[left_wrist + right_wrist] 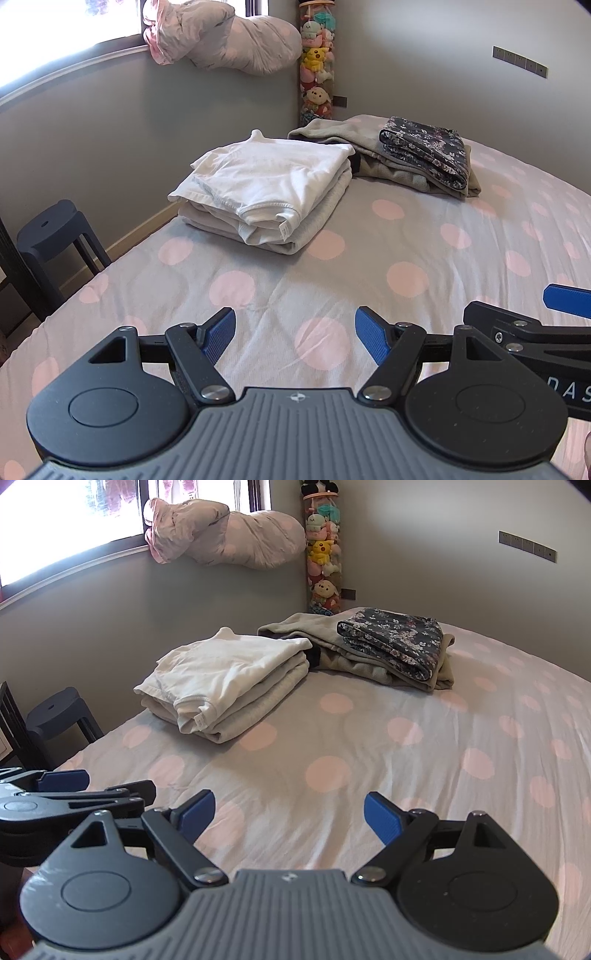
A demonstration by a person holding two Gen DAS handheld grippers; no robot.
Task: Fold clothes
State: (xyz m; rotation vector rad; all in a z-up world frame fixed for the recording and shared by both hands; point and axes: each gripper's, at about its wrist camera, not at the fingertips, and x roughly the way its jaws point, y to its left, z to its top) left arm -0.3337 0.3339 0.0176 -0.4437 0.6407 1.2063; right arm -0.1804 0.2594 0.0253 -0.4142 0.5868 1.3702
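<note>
From the left wrist view, the bed (424, 236) fills most of what I can see, its grey sheet dotted with large pale pink spots and lightly creased. The left gripper (295, 334) hangs over the near part of the sheet with its blue-padded jaws spread wide and nothing between them. Further up the bed sits a folded white shirt (266, 177) on top of a folded pale grey garment (325, 218). Just beyond, touching that stack, lies a khaki garment (373, 162) with a folded dark floral piece (428, 155) resting on it. Behind them a clear tube of plush toys (317, 62) stands in the corner against grey walls. A rolled spotted duvet (236, 37) lies on the sill of the bright window (55, 33). A dark stool (51, 232) stands on the floor beside the bed, and a row of wall switches (519, 61) sits on the right wall. The right gripper's tip (565, 299) pokes in at the right edge.

From the right wrist view, the right gripper (290, 812) also hovers above bare sheet, jaws wide apart and empty. The left gripper shows at the left edge, just beside it. The white shirt stack lies ahead to the left, the floral piece further back, well apart from both grippers. The same window, duvet, toy tube and stool ring the bed.
</note>
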